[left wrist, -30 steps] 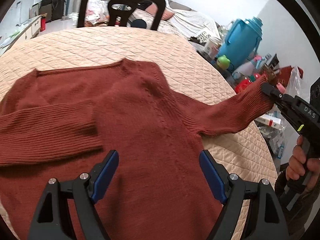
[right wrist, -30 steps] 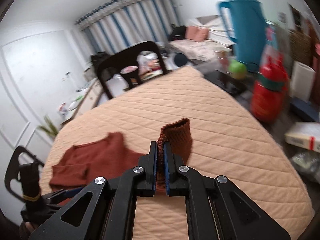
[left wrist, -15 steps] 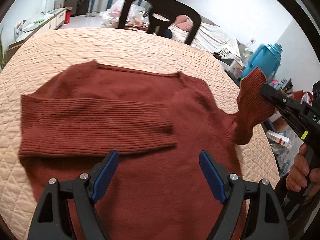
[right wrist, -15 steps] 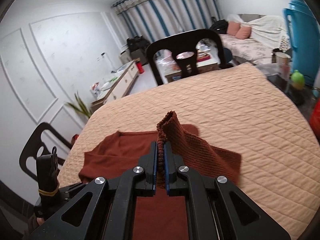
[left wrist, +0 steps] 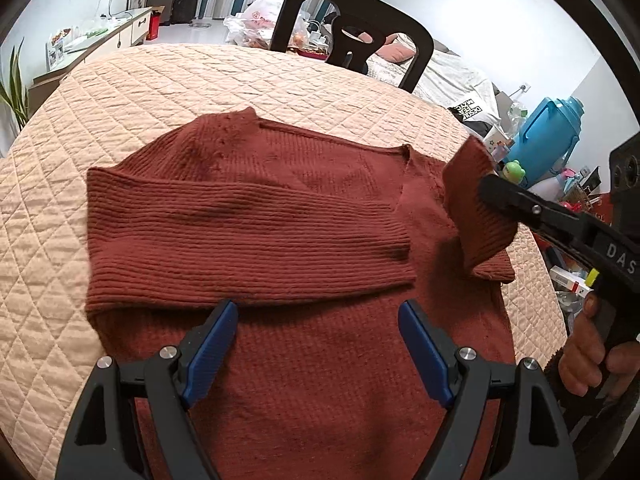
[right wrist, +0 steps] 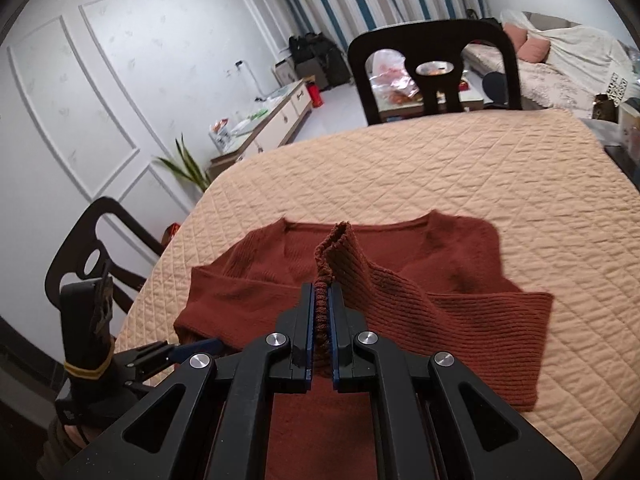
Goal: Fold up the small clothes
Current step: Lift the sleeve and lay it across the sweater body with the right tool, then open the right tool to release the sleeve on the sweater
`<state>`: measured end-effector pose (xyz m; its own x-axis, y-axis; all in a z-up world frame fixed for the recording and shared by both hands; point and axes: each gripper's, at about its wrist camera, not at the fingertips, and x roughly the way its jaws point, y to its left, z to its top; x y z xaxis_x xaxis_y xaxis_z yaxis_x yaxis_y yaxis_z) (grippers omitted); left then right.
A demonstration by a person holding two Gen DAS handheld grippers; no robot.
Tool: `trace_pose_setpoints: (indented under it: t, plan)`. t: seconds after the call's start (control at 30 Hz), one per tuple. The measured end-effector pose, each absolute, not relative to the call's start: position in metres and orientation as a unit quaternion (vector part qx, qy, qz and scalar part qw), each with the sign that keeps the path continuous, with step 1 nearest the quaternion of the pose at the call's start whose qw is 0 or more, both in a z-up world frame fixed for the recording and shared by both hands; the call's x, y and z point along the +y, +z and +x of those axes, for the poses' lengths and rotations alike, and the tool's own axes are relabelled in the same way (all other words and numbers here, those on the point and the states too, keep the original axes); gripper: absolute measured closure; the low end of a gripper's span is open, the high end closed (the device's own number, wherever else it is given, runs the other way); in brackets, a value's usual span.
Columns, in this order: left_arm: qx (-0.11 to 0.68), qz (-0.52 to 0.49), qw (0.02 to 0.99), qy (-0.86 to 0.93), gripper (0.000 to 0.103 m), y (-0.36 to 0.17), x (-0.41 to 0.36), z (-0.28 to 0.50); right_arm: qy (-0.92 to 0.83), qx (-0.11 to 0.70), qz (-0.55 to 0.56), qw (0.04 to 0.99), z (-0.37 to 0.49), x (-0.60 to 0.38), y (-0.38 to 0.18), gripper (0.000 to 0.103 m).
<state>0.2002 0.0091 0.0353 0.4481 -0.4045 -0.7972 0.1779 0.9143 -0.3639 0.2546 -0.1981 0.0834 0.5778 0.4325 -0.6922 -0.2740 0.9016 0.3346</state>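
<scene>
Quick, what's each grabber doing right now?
Left gripper: open, holding nothing, above the sweater.
Right gripper: shut on the sweater's sleeve cuff.

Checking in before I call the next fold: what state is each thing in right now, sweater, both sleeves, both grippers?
sweater: flat on the quilted table cover, neckline at the far side.
folded sleeve: lying across the chest.
other sleeve: cuff lifted, partway folded inward.
right gripper: shut on the cuff.
left gripper: open, over the sweater body, holding nothing.
</scene>
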Motion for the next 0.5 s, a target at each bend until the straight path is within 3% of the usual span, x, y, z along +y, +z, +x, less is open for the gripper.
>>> trace_pose_setpoints:
  t: [0.5]
  plan:
    - [0.502, -0.105, 0.840, -0.178, 0.019, 0.031, 0.021, 0.199, 0.217, 0.463, 0.086, 0.855, 0.268, -0.170, 0.050, 0.096]
